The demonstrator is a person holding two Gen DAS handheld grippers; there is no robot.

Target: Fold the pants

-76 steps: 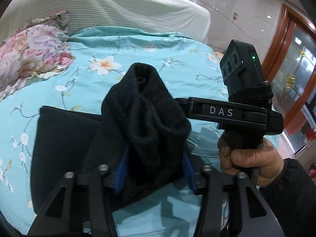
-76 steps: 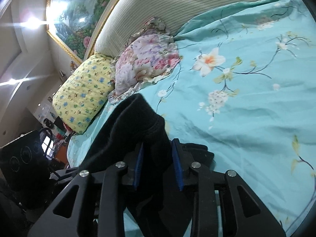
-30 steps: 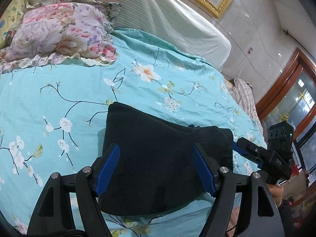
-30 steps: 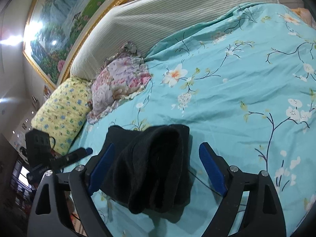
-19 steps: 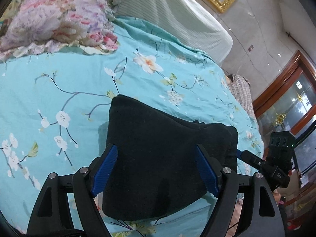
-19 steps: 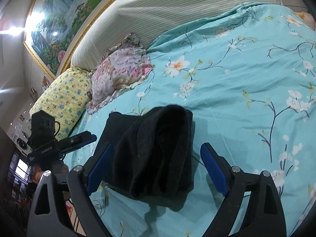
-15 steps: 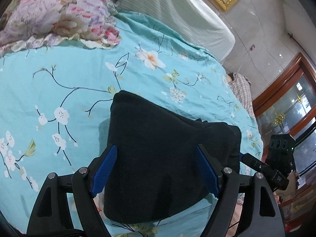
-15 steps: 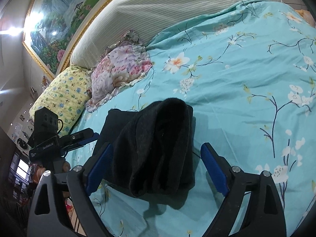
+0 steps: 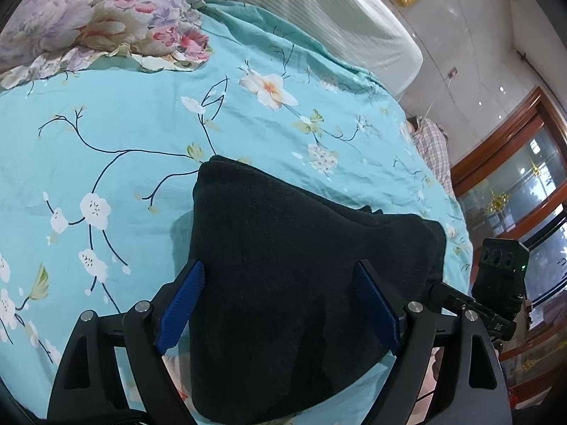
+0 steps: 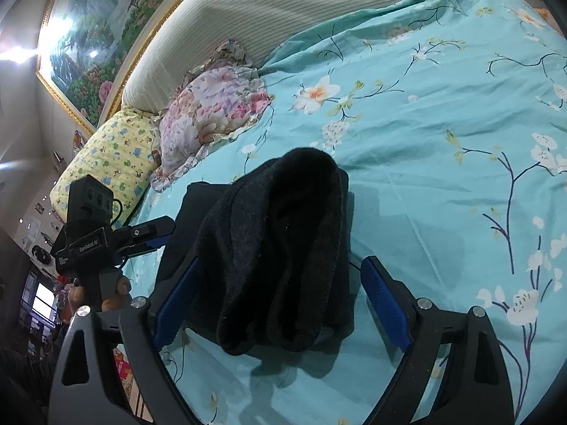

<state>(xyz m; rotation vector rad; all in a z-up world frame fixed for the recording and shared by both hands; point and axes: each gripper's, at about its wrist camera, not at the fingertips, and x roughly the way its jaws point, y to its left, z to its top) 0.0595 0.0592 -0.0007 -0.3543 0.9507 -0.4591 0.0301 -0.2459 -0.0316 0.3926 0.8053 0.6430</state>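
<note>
Spread across the bed, a turquoise floral bedspread [image 9: 149, 117] carries the black pants [image 9: 283, 276], folded into a thick, soft bundle near its front edge, with left gripper [image 9: 280, 308] and right gripper [image 10: 280, 297] both spread wide around it, holding nothing.

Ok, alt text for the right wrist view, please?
Folded black pants lie on a turquoise floral bedspread, framed by the open right gripper, jaws apart. The left gripper hovers beside them; two pillows lie by the headboard.
</note>
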